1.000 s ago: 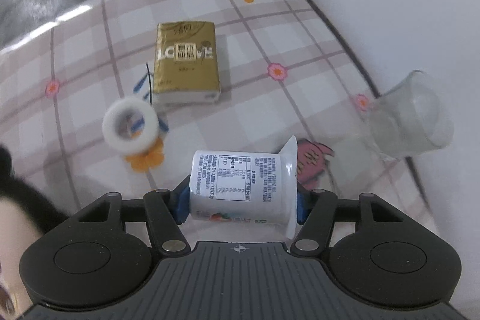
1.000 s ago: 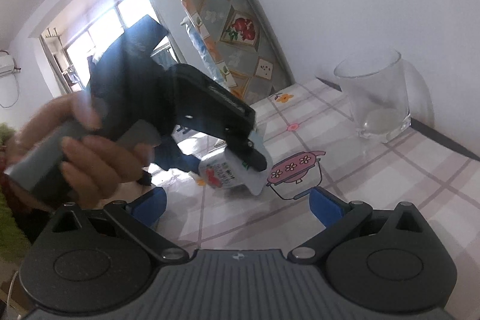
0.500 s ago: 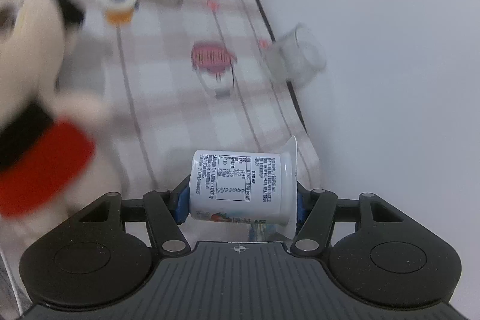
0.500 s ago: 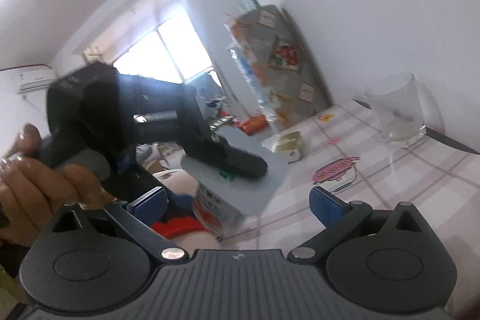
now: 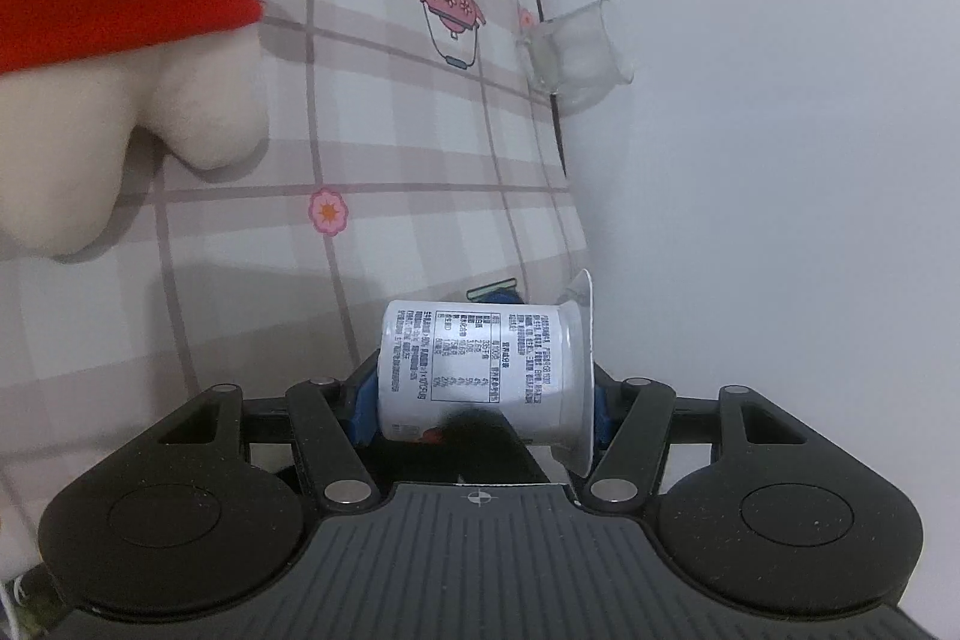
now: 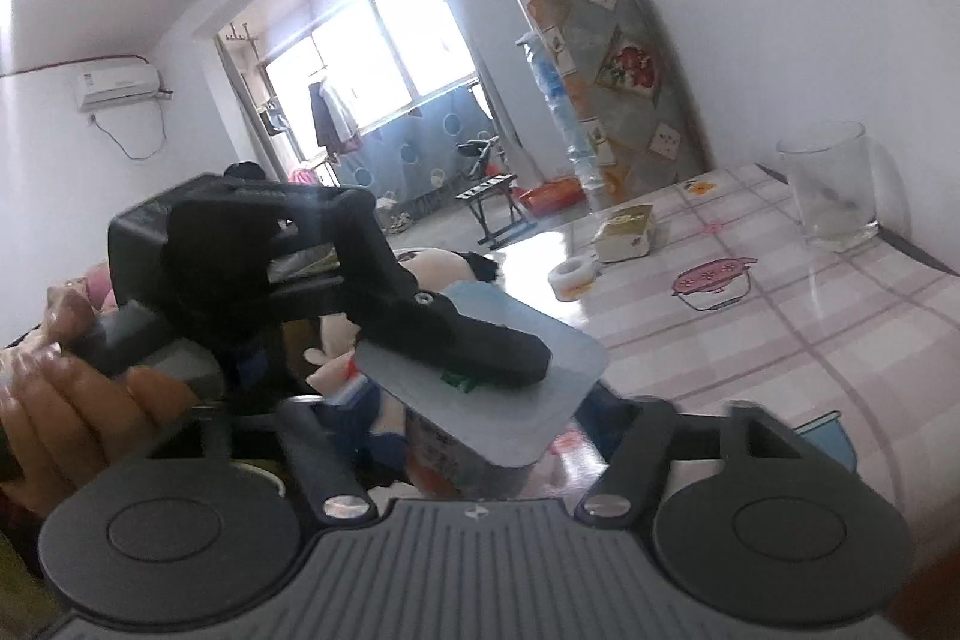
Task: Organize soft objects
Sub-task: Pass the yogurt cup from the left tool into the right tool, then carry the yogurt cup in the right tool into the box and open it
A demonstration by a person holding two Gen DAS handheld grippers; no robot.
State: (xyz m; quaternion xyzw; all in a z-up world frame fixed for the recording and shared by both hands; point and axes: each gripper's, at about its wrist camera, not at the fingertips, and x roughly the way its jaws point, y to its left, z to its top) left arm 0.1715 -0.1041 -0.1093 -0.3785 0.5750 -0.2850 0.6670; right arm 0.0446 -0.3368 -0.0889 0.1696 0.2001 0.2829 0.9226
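The yogurt cup (image 5: pixel 480 373) bears a printed table, too small to read.

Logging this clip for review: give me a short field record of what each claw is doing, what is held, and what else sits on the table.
left claw: shut on yogurt cup, held sideways by base and lid
right claw: open, holding nothing, yogurt cup between its fingers
plush toy: on tablecloth, left of yogurt cup
drinking glass: upright near the wall
tissue pack: far end of table
tape roll: beside tissue pack
tablecloth: plaid, floral
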